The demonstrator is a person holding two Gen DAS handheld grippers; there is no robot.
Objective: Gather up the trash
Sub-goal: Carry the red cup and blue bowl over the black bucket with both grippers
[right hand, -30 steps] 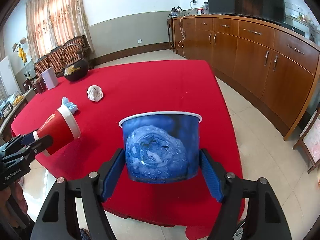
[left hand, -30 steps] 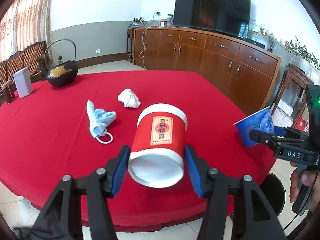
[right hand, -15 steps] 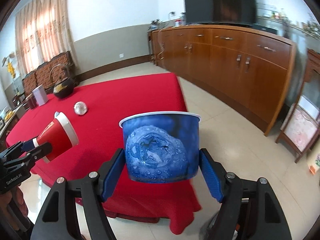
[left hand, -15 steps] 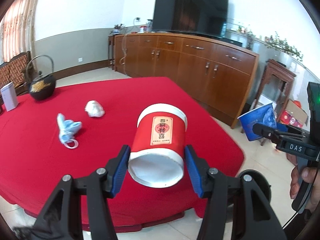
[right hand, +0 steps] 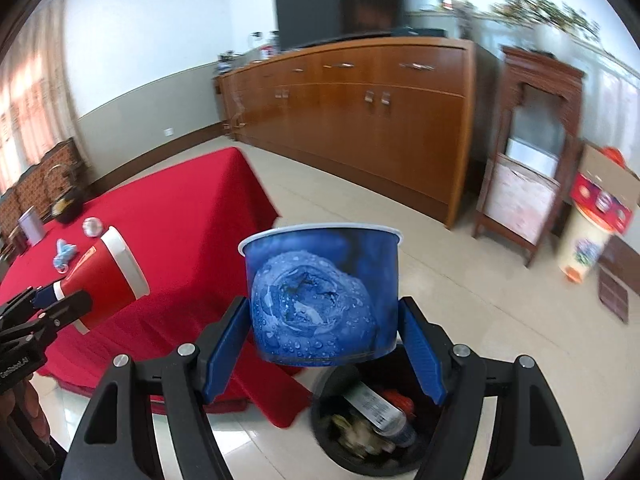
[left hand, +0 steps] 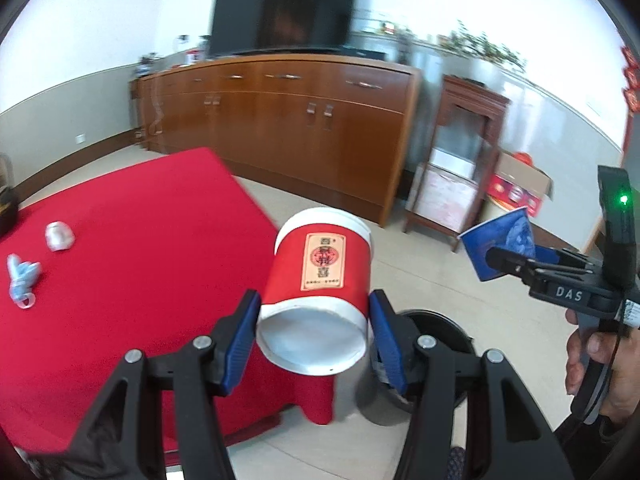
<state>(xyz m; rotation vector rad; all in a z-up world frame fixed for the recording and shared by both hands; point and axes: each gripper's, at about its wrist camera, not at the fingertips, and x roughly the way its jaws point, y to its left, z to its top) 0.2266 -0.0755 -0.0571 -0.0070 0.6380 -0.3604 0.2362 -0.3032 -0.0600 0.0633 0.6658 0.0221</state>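
My left gripper point(left hand: 314, 334) is shut on a red paper cup point(left hand: 320, 276) with a white rim, held base toward the camera, past the table corner. It also shows in the right wrist view point(right hand: 106, 274). My right gripper point(right hand: 324, 344) is shut on a blue paper cup point(right hand: 322, 296), held upright above a black trash bin point(right hand: 368, 420) on the floor that holds a bottle and other rubbish. The bin's rim point(left hand: 452, 326) shows behind the left fingers. A crumpled white tissue point(left hand: 59, 236) and a blue face mask point(left hand: 22, 276) lie on the red table point(left hand: 140, 264).
A long wooden sideboard point(left hand: 304, 128) with a television stands along the far wall. A small wooden cabinet point(right hand: 532, 168) and a cardboard box point(right hand: 604, 196) stand to the right. A black kettle point(right hand: 66, 200) and a white tin point(right hand: 30, 224) sit at the table's far end.
Both grippers have swung right, away from the table top and over the floor, each still holding its cup. The trash bin has come into view below the blue cup.
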